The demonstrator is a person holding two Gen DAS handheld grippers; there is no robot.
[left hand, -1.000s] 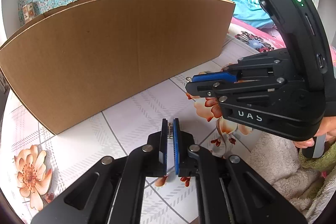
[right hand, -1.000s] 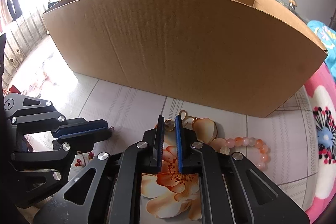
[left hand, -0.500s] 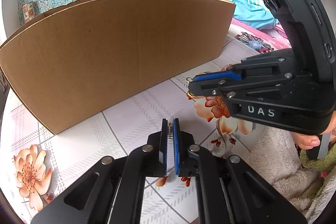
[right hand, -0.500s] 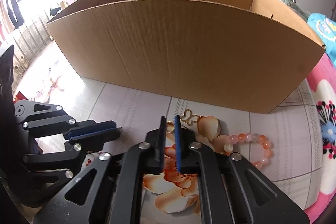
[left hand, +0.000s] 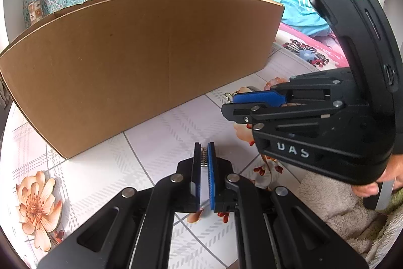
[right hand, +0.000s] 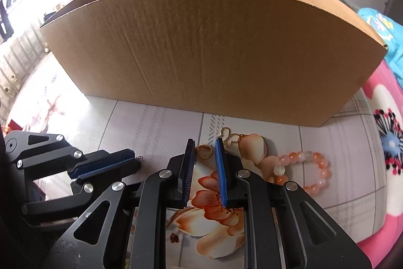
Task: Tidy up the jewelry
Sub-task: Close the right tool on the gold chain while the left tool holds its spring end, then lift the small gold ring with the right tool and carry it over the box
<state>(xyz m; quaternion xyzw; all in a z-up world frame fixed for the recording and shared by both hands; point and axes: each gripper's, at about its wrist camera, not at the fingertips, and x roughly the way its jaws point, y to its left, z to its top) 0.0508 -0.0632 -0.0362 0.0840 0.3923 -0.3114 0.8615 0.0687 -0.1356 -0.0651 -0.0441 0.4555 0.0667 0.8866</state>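
At the left, the left gripper (left hand: 204, 155) has its jaws pinched on a small metal chain piece (left hand: 204, 156), held above the floral tablecloth (right hand: 156, 122). Right of it, the right gripper (right hand: 205, 155) has its jaws spread, with a gold ring (right hand: 204, 151) lying on the cloth between the fingertips. Just right lie a gold butterfly clasp (right hand: 228, 136) and, farther right, a peach bead bracelet (right hand: 302, 169). The cardboard box (right hand: 214, 49) stands on the far side.
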